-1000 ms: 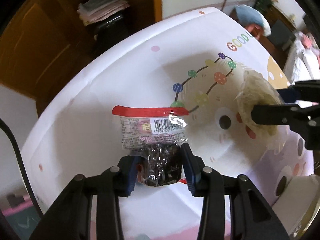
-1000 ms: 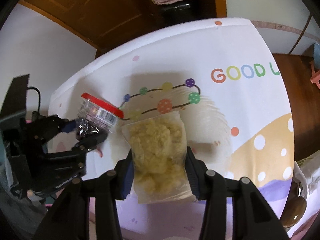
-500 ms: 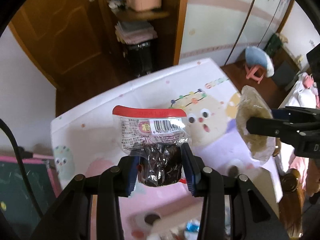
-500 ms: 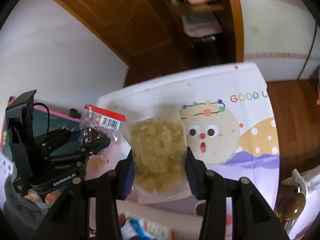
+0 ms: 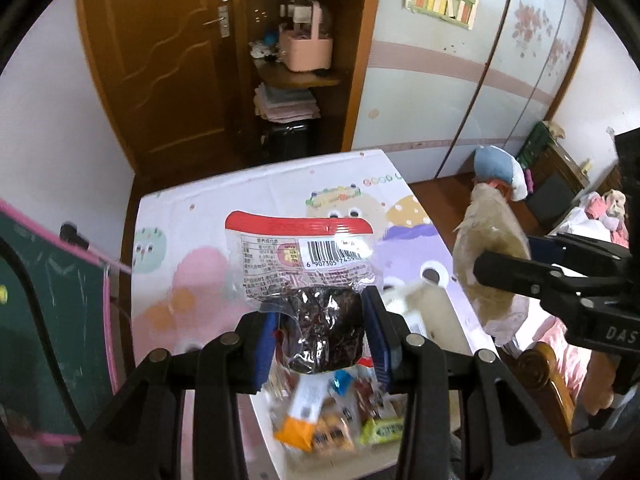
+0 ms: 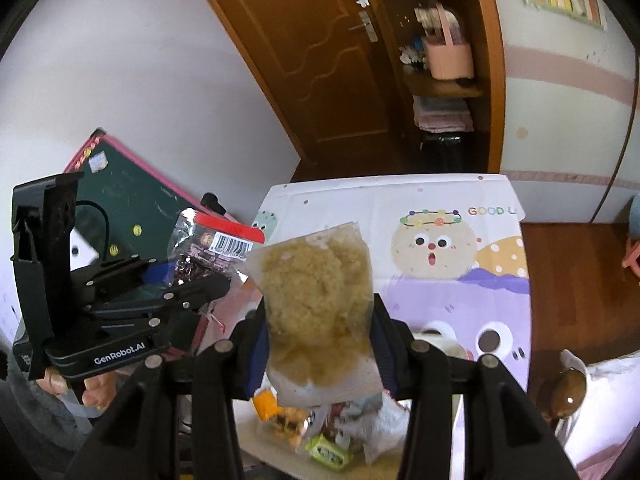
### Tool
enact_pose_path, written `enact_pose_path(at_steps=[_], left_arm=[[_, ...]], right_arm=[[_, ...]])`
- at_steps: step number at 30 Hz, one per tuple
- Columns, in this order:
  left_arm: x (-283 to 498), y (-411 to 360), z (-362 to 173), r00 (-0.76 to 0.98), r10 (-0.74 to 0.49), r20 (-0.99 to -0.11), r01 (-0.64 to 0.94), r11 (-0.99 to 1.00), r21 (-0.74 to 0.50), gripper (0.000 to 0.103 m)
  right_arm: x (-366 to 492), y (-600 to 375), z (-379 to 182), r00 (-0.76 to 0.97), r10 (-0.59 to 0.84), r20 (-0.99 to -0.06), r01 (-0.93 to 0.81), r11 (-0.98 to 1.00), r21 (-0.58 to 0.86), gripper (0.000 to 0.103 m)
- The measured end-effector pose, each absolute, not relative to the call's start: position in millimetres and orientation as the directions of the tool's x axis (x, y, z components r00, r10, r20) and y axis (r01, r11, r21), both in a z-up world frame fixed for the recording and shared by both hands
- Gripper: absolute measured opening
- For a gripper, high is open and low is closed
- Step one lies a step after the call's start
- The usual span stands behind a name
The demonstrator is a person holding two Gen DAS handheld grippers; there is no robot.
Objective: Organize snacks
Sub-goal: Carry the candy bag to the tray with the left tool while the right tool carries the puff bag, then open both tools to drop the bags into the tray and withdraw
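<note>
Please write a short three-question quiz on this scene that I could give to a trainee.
1. True or false: the left gripper is empty.
2. The right gripper is closed on: A) a clear bag of yellowish crumbly snack; B) a green gum pack; C) nothing.
3. Where do the other snacks lie?

Key:
1. False: it is closed on a red-topped packet of dark snack.
2. A.
3. In a loose snack pile at the near end of the cartoon tablecloth, below both raised grippers.

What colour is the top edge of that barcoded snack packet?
Red, on the barcoded snack packet held by the left gripper; clearest in the left wrist view.
</note>
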State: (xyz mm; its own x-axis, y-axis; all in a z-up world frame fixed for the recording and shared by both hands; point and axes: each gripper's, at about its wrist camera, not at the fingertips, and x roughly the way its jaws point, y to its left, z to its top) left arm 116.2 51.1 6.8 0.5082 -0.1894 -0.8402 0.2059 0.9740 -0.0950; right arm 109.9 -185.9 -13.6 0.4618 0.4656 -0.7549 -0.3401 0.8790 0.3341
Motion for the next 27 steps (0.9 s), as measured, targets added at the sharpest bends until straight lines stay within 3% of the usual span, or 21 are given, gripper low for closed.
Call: enact_pose_path(at_steps=[8, 15, 17, 21, 27], left_arm=[[62, 50, -39, 0.463, -0.171, -0.870, 0.103, 0.985, -0.139, 0.039], [49, 42, -63, 0.441, -0.095, -0.892, 0.080, 0.995, -0.066, 0.040], [50, 41, -64, 0.444, -0.076, -0.893, 0.070, 0.996, -0.050, 0.047], [44, 37, -59, 0.490, -0.029, -0.871, 0.063, 0.998, 0.003, 0.088], [35, 39, -52, 0.515, -0.012, -0.857, 0.045, 0.999, 0.013, 0.090]], right_arm=[[56, -185, -32, 0.458, 0.438, -0.773, -0.313, 0.894, 0.321, 0.045], [34, -182, -57, 0.409, 0.380, -0.830, -0.268, 0.919, 0.289, 0.045], [33, -180, -62, 0.395, 0.361, -0.844, -0.261, 0.926, 0.274, 0.046], [32, -178, -70, 0.377, 0.291, -0.879, -0.232, 0.949, 0.214, 0.049], [23, -179, -65, 0.416, 0.266, -0.870, -0.224, 0.957, 0.185, 0.052]])
